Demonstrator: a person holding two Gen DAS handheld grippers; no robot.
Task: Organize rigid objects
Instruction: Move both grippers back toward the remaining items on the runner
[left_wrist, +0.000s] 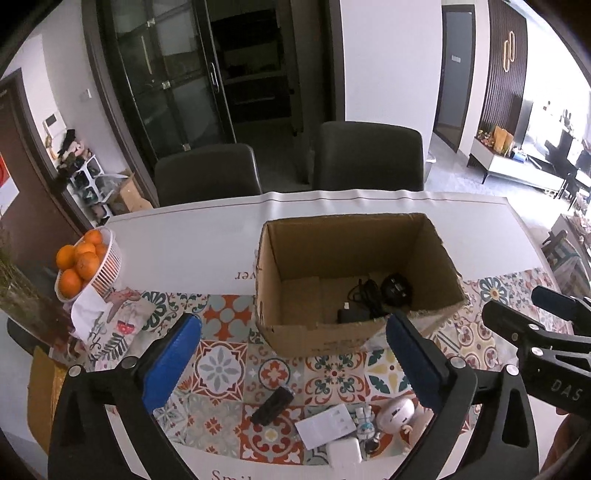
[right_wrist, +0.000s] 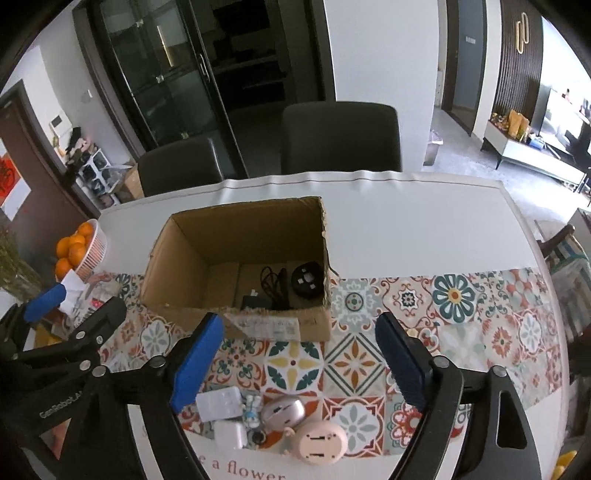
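Note:
An open cardboard box (left_wrist: 354, 334) (right_wrist: 184, 314) stands on the patterned table cover and holds a black adapter with cable (left_wrist: 360, 302) (right_wrist: 271, 291) and a round black device (left_wrist: 397, 290) (right_wrist: 306, 282). Near the front edge lie a black rectangular gadget (left_wrist: 273, 406), a white card (left_wrist: 327, 424) (right_wrist: 219, 402), a white charger (left_wrist: 345, 452) (right_wrist: 229, 434), a small figurine (left_wrist: 365, 424) (right_wrist: 252, 410), a silver round device (left_wrist: 397, 413) (right_wrist: 284, 408) and a pink round plug (right_wrist: 319, 441). My left gripper (left_wrist: 295, 362) is open above them. My right gripper (right_wrist: 299, 363) is open, empty.
A white basket of oranges (left_wrist: 86, 264) (right_wrist: 79, 251) and a tissue pouch (left_wrist: 107, 321) stand at the left. Two dark chairs (left_wrist: 369, 158) (right_wrist: 340, 136) stand behind the table.

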